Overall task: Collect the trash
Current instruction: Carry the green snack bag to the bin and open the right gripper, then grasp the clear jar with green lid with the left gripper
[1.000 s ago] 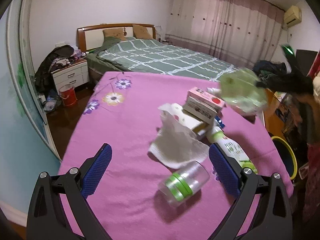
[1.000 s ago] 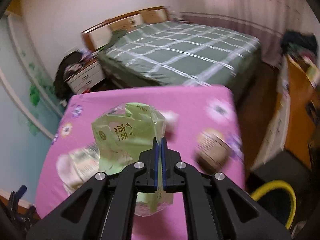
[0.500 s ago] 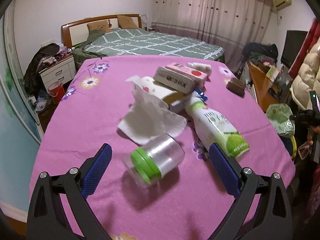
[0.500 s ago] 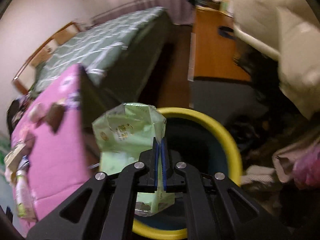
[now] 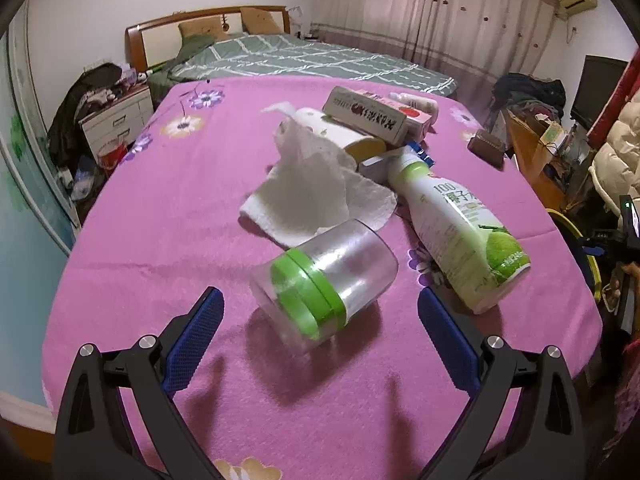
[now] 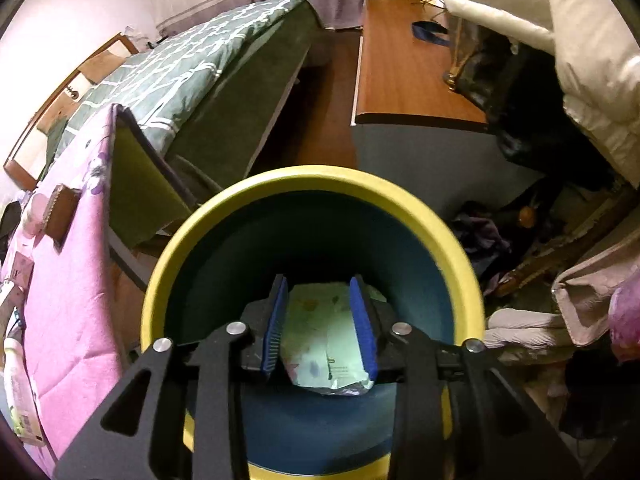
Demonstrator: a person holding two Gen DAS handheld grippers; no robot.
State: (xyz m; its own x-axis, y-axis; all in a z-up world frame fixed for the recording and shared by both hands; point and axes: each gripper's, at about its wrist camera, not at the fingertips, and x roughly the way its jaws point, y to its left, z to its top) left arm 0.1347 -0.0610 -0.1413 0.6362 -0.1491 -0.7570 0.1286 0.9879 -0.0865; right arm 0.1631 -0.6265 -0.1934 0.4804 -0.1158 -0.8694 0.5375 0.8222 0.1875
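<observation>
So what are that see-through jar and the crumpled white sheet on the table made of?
The jar looks like clear, slightly frosted plastic with a glossy green band: the pink cloth shows through it. The white sheet seems soft matte tissue or paper towel, limply creased.

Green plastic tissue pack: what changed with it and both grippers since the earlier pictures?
The right gripper carried the green plastic tissue pack from the pink table to the yellow-rimmed blue bin; its fingers have just been opening, releasing it inside. The left gripper, open, came down toward the clear jar with green lid. The other trash stayed put.
</observation>
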